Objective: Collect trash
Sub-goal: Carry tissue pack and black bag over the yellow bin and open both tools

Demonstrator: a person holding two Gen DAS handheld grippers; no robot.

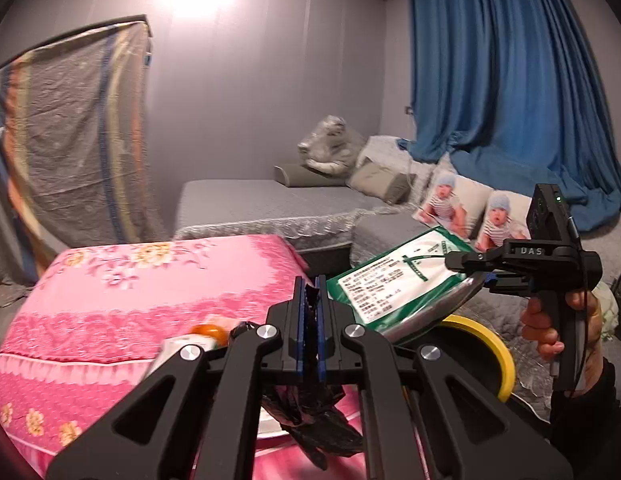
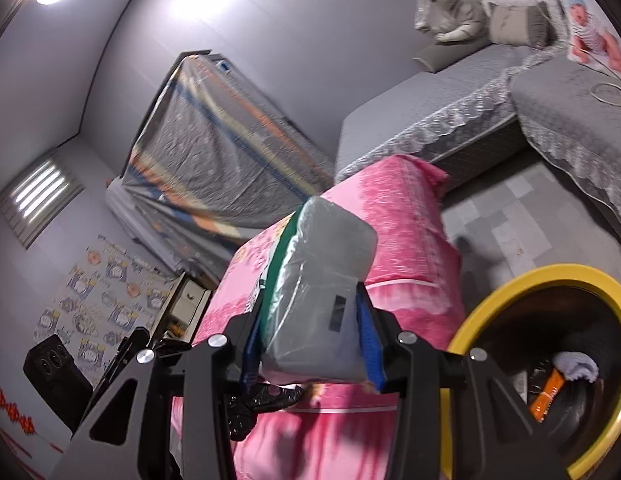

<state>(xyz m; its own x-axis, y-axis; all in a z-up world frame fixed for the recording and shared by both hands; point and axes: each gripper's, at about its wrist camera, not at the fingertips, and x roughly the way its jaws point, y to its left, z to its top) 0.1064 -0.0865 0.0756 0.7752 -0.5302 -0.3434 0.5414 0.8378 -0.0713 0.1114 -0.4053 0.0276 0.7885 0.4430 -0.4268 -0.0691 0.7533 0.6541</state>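
Observation:
My left gripper (image 1: 309, 286) is shut on a crumpled black plastic bag (image 1: 310, 412), which hangs below the fingers over the pink flowered cover (image 1: 130, 288). My right gripper (image 2: 310, 316) is shut on a puffy silver pouch (image 2: 322, 292) with a green edge and holds it in the air. In the left wrist view that pouch (image 1: 390, 284) shows a white printed label, with the right gripper (image 1: 470, 274) and a hand on its handle at the right. A yellow-rimmed bin (image 2: 490, 300) stands low on the right, just beside the pouch. An orange-capped tube (image 1: 208, 332) lies on the pink cover.
The bin (image 1: 494, 344) holds an orange item (image 2: 548, 392) and a white wad (image 2: 574, 364). A grey sofa (image 1: 270, 204) with cushions runs along the back and right. Blue curtains (image 1: 502, 80) hang behind it. A plastic-covered panel (image 1: 70, 132) leans on the left wall.

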